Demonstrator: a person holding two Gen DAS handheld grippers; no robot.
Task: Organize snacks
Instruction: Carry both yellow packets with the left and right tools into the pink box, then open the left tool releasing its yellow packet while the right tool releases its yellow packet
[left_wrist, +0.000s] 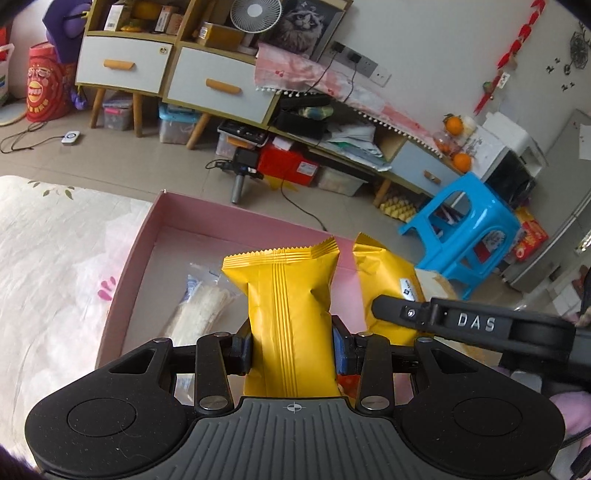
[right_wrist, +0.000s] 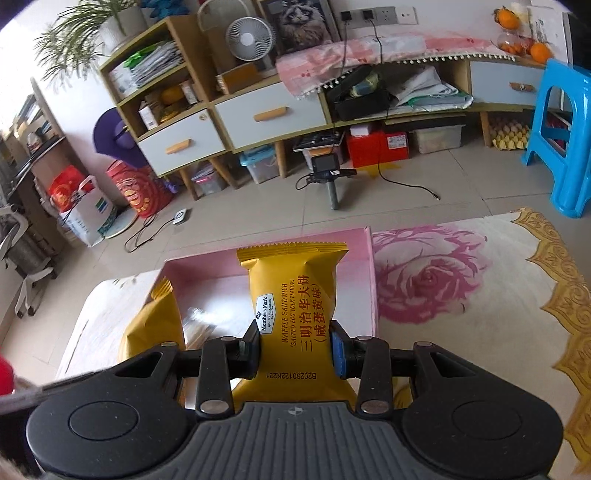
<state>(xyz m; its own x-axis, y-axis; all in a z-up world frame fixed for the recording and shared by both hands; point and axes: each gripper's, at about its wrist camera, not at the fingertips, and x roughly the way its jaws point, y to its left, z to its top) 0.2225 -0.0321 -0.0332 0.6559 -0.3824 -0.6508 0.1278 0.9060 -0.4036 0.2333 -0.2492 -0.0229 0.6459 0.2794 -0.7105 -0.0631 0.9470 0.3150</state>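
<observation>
My left gripper (left_wrist: 292, 345) is shut on a yellow snack packet (left_wrist: 286, 291), seam side up, held over the pink box (left_wrist: 133, 254). My right gripper (right_wrist: 295, 349) is shut on a yellow waffle sandwich packet (right_wrist: 293, 295), printed side up, also over the pink box (right_wrist: 364, 273). Each view shows the other packet beside its own: the right one in the left wrist view (left_wrist: 384, 280), the left one in the right wrist view (right_wrist: 155, 325). A clear-wrapped pale snack (left_wrist: 201, 306) lies on the box floor.
The box sits on a floral cloth (right_wrist: 461, 295) over the table. Beyond the edge are a tiled floor, a blue plastic stool (left_wrist: 465, 236), low cabinets with drawers (left_wrist: 218, 85), and a small device on a stand (right_wrist: 330, 173) with cables.
</observation>
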